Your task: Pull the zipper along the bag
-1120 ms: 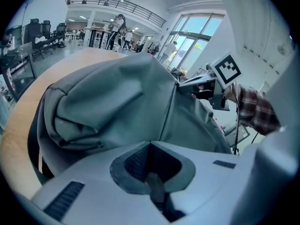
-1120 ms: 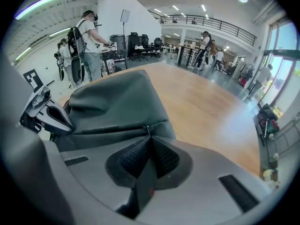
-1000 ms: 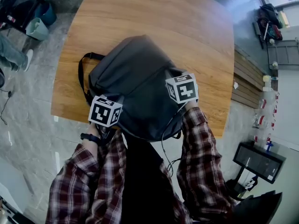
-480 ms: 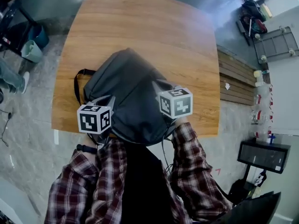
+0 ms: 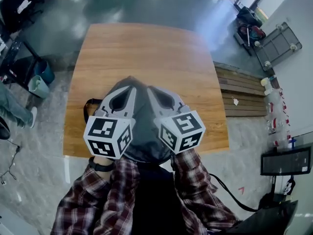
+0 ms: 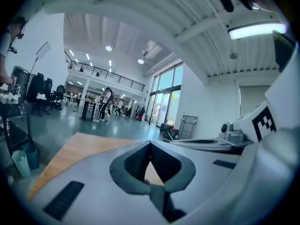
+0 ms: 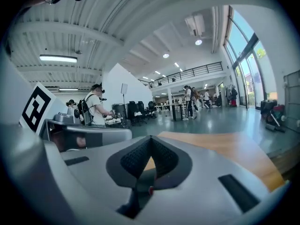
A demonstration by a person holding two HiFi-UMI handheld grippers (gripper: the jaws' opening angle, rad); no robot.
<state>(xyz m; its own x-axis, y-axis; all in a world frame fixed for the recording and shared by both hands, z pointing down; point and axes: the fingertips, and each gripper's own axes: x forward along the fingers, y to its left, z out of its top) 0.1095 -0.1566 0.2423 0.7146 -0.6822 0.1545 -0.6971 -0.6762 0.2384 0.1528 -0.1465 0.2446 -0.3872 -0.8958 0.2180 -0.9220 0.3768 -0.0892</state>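
Nearest the camera, both plaid sleeves (image 5: pixel 195 180) reached forward. The left gripper (image 6: pixel 150 143) and right gripper (image 7: pixel 151 138) sat side by side, close together, pointing out roughly level over the table (image 5: pixel 142 53). Each claw was pressed together at the tip with nothing pinched. Only a sliver of tabletop showed through the gap behind the pads.

Under and just past them lay the dark grey bag (image 5: pixel 142 136), at the table's near edge. Its near end seemed to reach past that edge toward the person. A black strap (image 5: pixel 89 106) looped out on its left. The grippers covered most of the bag's top, so neither the zipper nor its pull could be made out. Beyond the bag the table was bare wood, with grey floor (image 5: pixel 146 4) further off.

Judged from this, the pull had not yet been taken.

- **Missed grab:** coming down with the claws pressed together would only knock the pull aside or press into the fabric. A claw would need to spread first.
- **Bag sliding off:** neither gripper steadied the bag, so a tug along the zipper could drag the soft bag, perhaps off the near edge.
- **Jammed slider:** slack cloth could bunch ahead of the slider and stop it.
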